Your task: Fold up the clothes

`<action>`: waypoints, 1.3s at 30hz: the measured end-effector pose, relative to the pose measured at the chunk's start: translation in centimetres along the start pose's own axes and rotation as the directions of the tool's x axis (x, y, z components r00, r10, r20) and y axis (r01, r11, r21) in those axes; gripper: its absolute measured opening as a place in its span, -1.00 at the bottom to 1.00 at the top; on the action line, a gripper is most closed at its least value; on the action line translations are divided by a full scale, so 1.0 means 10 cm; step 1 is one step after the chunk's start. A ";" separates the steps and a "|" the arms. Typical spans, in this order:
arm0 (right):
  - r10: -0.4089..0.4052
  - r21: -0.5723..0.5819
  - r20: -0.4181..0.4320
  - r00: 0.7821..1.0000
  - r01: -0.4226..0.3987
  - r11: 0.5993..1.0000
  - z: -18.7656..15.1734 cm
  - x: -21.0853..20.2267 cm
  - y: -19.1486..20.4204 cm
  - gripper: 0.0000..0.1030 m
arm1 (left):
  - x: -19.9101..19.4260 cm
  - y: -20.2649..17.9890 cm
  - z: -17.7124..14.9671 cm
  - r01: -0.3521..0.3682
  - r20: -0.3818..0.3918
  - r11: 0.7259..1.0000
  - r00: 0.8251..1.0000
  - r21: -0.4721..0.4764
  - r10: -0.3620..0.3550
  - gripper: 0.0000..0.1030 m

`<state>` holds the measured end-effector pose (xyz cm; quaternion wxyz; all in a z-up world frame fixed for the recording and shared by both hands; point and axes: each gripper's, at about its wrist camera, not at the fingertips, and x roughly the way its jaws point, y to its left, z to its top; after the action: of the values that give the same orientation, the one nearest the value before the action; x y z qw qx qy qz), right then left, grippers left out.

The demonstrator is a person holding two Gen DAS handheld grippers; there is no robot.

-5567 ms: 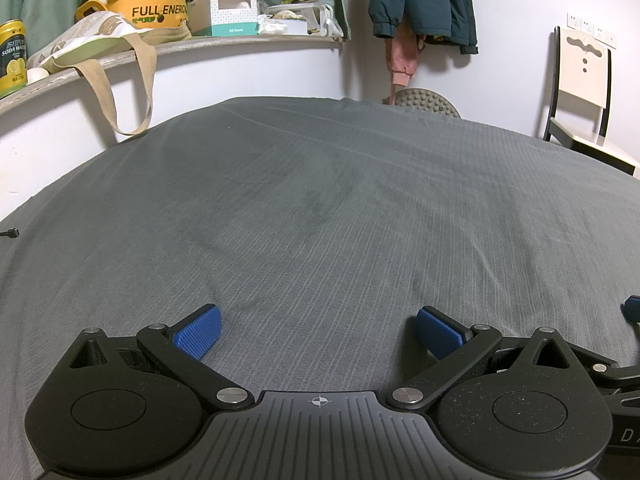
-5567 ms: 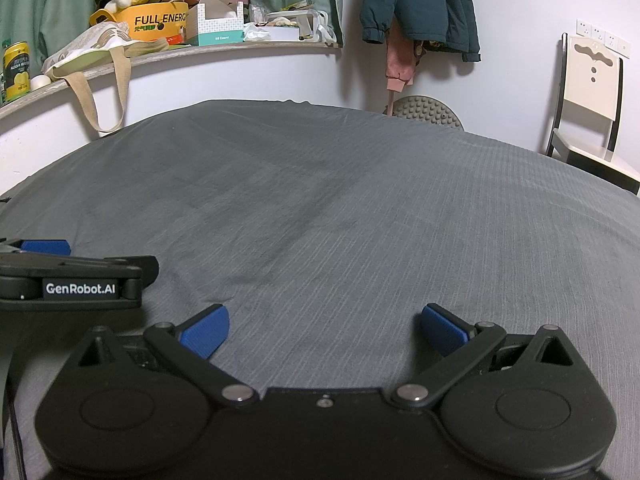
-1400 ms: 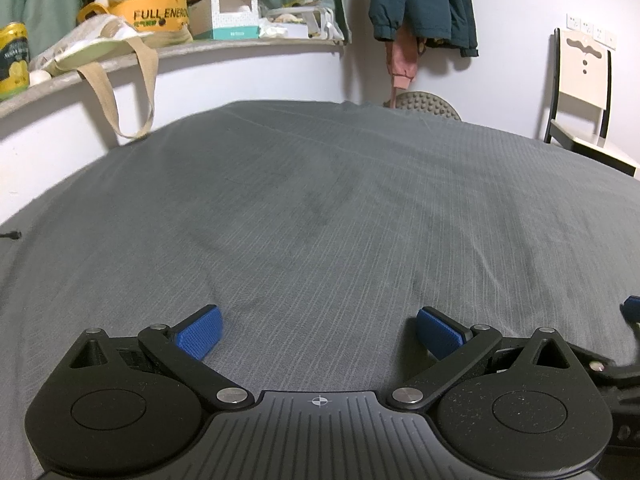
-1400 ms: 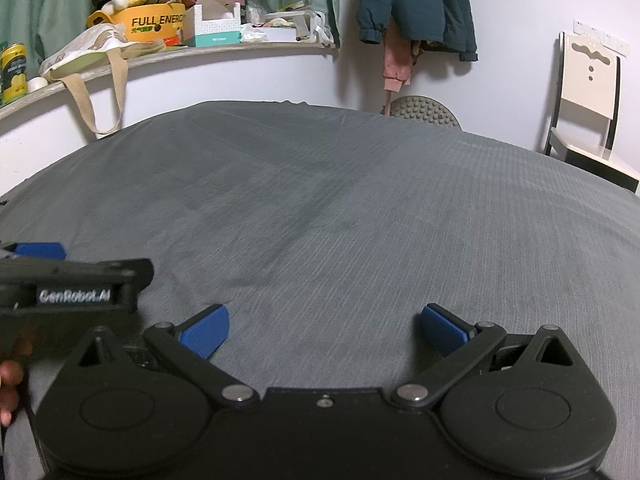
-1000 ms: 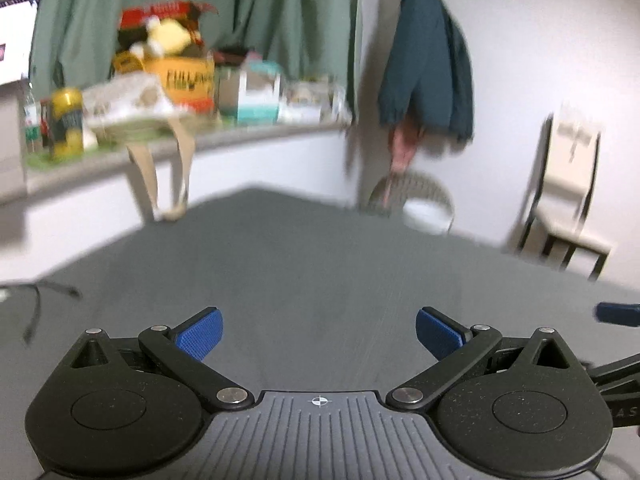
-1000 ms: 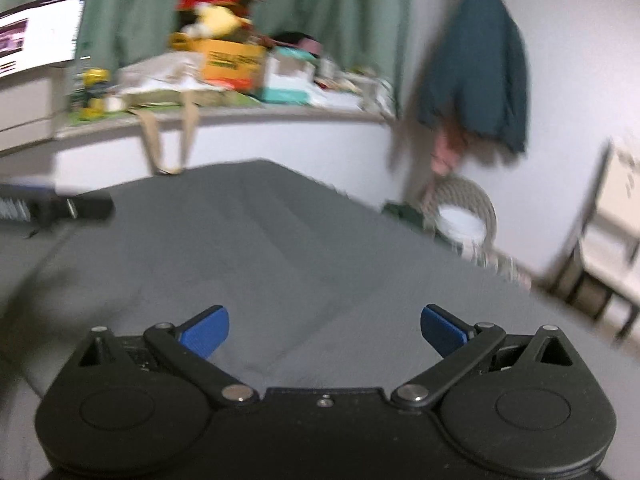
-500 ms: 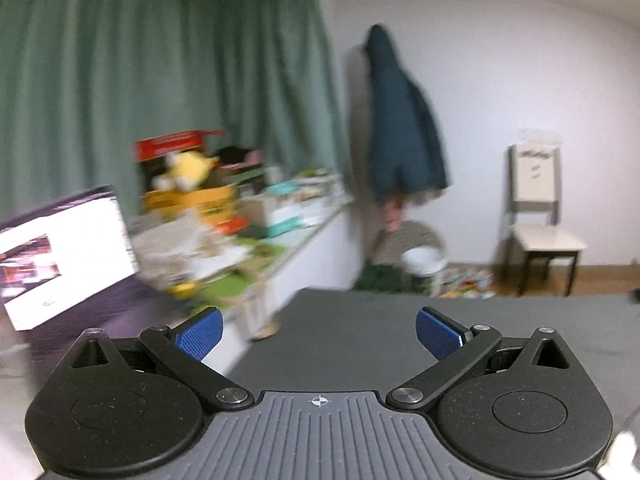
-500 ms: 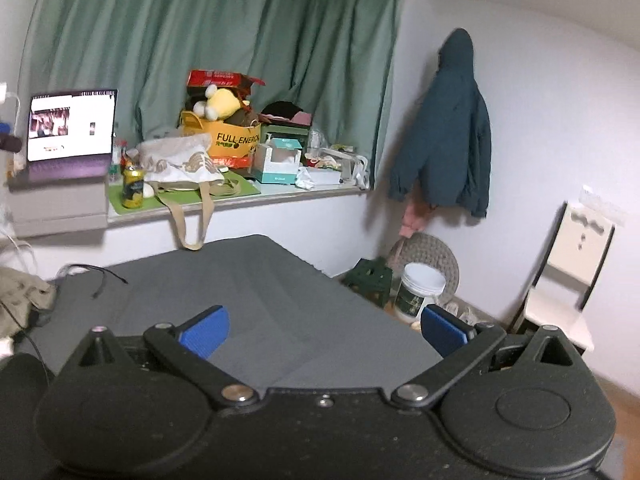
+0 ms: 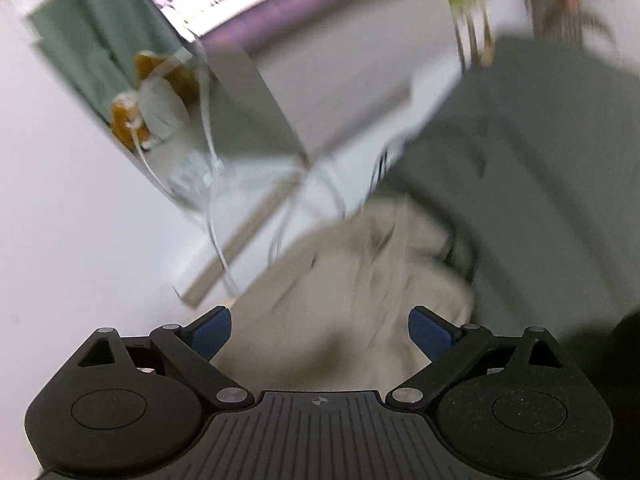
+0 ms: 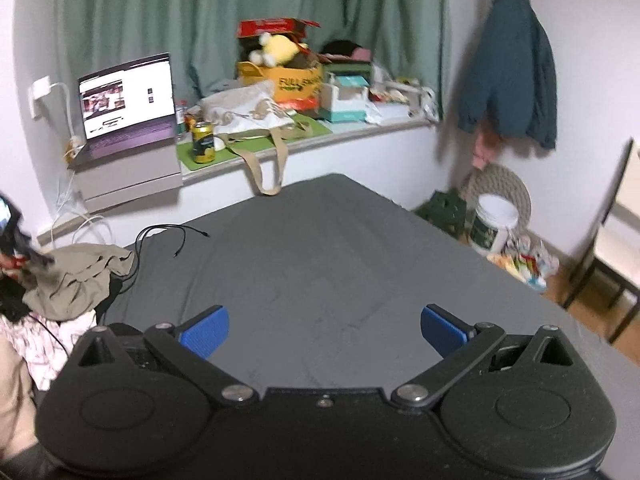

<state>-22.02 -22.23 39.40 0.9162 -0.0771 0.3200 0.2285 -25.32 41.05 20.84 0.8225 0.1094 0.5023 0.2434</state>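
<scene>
Green curtains hang behind a cluttered ledge, white walls beside a dark-sheeted bed.

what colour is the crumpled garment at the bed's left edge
Khaki-beige garment, clearest in the right wrist view.

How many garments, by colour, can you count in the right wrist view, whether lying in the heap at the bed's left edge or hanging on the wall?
Khaki garment: 1, crumpled on top of the heap
Pink-and-white patterned garment: 1, under it
Dark teal jacket: 1, hanging on the wall
Pink garment: 1, hanging below the jacket
Total: 4
</scene>
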 end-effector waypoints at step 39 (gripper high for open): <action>0.082 0.379 -0.183 0.980 -0.006 0.925 -0.06 0.45 -0.51 1.00 | -2.51 0.06 0.99 0.727 0.657 0.679 0.466 0.098 -0.593 -0.90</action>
<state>-16.85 -25.21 36.14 0.8726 0.0853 0.4481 0.1747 -26.25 29.45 45.14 0.9761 -0.0998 0.1650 -0.1003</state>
